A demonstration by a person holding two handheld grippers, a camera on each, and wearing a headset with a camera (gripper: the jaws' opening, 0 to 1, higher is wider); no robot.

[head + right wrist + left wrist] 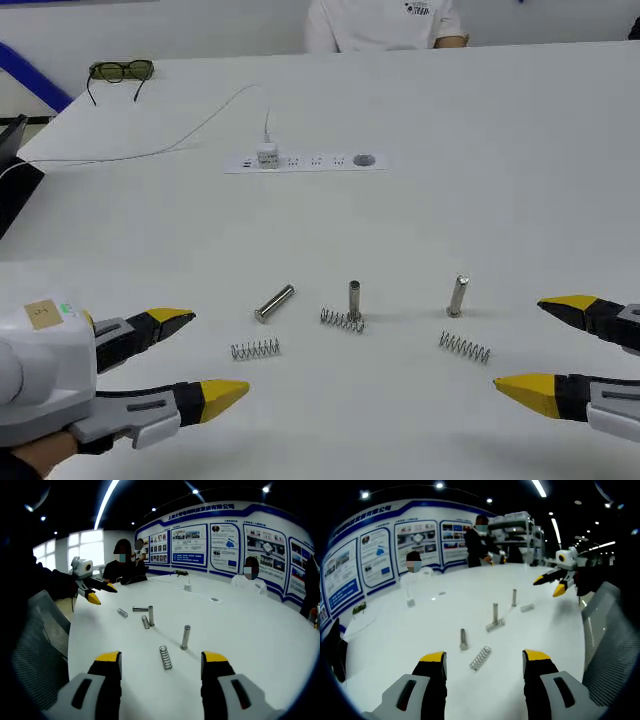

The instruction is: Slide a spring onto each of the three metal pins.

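Three metal pins are on the white table: one lies flat [273, 303], one stands upright in the middle [354, 298], one stands at the right [458, 296]. Three springs lie beside them: a left spring [255, 349], a middle spring [341, 320] touching the middle pin's base, and a right spring [464, 347]. My left gripper [207, 358] is open at the near left, just short of the left spring [480, 658]. Opposite it, at the near right, my right gripper [545, 348] is open with the right spring [165, 657] in front of it. Nothing is held.
A white power strip [304, 161] with a plugged charger and cable lies farther back on the table [480, 180]. Dark-tinted glasses [120, 72] rest at the far left. A person in a white shirt [380, 22] sits across the table. A dark object [14, 170] is at the left edge.
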